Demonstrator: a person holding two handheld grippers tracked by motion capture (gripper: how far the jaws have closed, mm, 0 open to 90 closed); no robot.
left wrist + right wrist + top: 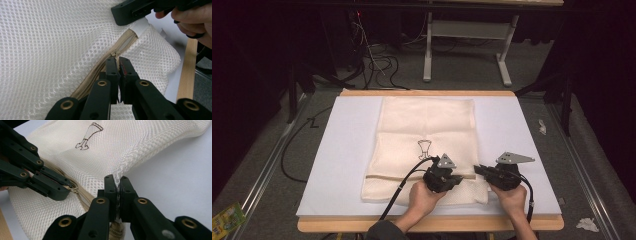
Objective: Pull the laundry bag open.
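Mesh laundry bag (427, 145) lies flat on the white pad (342, 150) covering the desk (427, 223), near edge of the bag close to the person's side. High view gives layout: left tool (456, 178) and right tool (478, 170) both sit at the bag's near right corner, close together, tips facing each other, a hand behind each, cable trailing off the left one. It can't resolve what the tips grip. Left gripper view does: left tool (117, 65) has its jaws pinched together on the zipper pull (115, 53), beige zipper tape (100, 72) running diagonally through the mesh toward the corner, where a white woven tab (140, 27) sits under the right tool's tip. Right gripper view adds the other half: right tool (116, 185) is clamped narrow on a bunched fold of mesh at the bag's edge (fabric puckers upward from the jaws), left tool at the zipper just beside it. Bag material: cream honeycomb mesh, soft, rounded corner, with a dark outline drawing (89, 135) printed toward the bag's middle. Tools are matte black link arms with brass-coloured pivot rivets.
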